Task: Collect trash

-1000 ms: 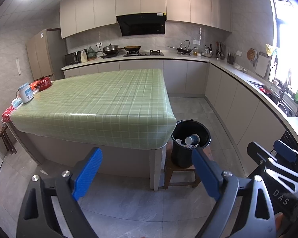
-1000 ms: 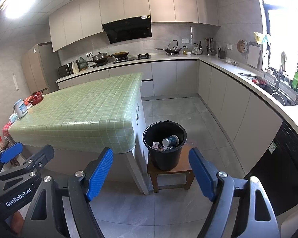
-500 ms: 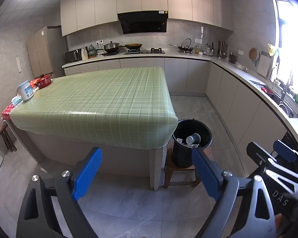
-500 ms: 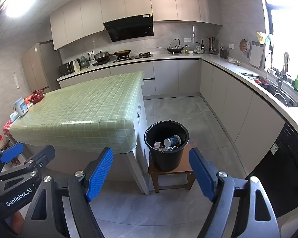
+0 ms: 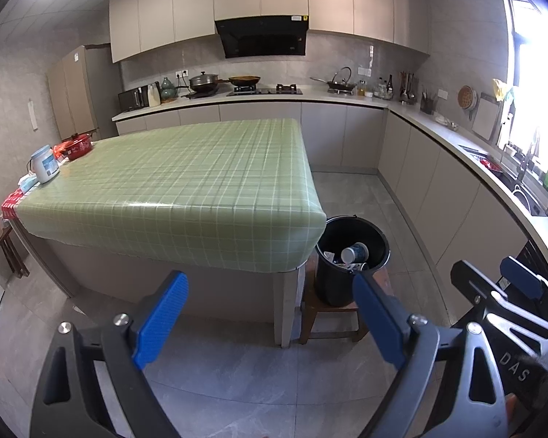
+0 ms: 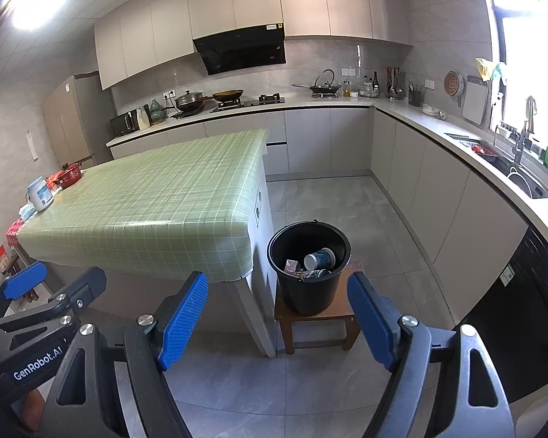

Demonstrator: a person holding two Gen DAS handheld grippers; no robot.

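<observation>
You face a bright, grey-tiled kitchen.
Before you stands an island (image 5: 186, 182) under green checked cloth; beige cabinets (image 6: 310, 142) line the walls, a window (image 6: 529, 54) glares right.

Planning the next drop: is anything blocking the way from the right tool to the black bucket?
Nothing visible. The right tool is open and empty; only bare floor lies before the black bucket, which sits on a wooden stool beside the table.

Left gripper (image 5: 270, 314) and right gripper (image 6: 277, 314) side by side, angled downward, fingers apart, empty.
</observation>
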